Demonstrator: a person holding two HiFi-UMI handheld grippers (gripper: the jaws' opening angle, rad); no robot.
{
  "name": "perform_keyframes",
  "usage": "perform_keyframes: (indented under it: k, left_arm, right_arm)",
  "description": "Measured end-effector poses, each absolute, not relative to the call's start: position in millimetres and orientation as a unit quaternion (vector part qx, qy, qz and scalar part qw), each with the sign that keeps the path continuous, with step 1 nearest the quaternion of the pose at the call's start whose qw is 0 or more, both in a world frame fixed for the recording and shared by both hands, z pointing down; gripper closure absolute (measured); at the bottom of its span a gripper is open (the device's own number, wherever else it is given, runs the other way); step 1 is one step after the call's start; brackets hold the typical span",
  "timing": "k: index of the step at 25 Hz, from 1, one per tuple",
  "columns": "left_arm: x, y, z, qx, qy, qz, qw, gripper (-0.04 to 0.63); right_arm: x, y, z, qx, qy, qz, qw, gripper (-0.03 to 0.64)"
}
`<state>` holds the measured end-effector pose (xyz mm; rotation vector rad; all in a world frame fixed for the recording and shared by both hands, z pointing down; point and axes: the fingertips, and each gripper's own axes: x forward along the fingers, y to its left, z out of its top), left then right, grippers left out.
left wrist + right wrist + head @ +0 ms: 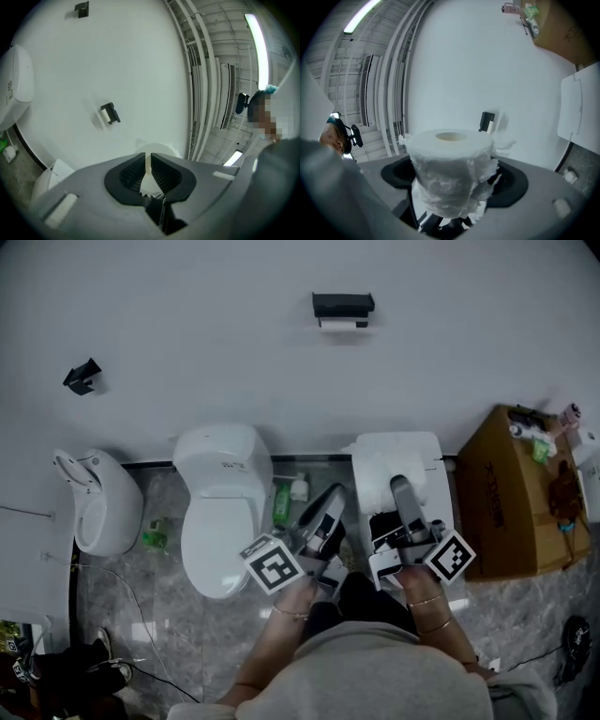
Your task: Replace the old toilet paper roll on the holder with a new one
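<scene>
New roll: white toilet paper roll point(450, 159), outer wrap ragged and torn, pale core hole facing up. It stands upright between the pads of the right tool point(452, 177), which is clamped on its sides. Loose shreds hang out at the roll's right and lower edges.

Old roll: small white roll point(342, 323) sits on the black wall-mounted holder point(342, 304), hanging just under the black bar. The holder is fixed to the white wall point(187, 334), well apart from both tools. In the right gripper view it shows beyond the new roll's top edge, slightly right point(486, 122). In the left gripper view it shows up and left of the jaws point(110, 113).

Left tool point(149, 157): jaws drawn together, with only a thin white sliver between the pads, ragged at its lower end. I cannot tell what the sliver is.

Head view: both tools are held side by side in front of the person, tips toward the wall, left tool point(333, 495), right tool point(398, 484).

Surroundings: white toilet with closed lid point(225, 512) left of the tools. A green bottle point(281, 504) stands on the grey marbled floor point(150, 587) beside it. A brown cardboard box point(506, 493) lies at the far right.
</scene>
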<state>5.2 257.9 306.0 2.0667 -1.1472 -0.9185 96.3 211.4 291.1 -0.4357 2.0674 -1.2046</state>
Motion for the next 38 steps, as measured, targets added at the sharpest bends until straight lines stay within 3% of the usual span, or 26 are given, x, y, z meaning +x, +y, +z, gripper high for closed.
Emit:
perform_keyframes:
  k: [17,24,38]
  left_arm:
    - [-43,46,293,0.79,-0.425,-0.342,0.279,0.574]
    - [-39,-38,311,0.784,-0.426,-0.323,0.315,0.574]
    - [-40,-54,309,0.782,-0.401,-0.352,0.323,0.574]
  right_arm:
    - [46,-5,281,-0.163,0.811,-0.448,0.34,0.176]
    - [45,-82,294,-0.181,0.792,-0.47,0.344,0.176]
    - [52,-87,296,-0.186,0.79,-0.457,0.364,0.176]
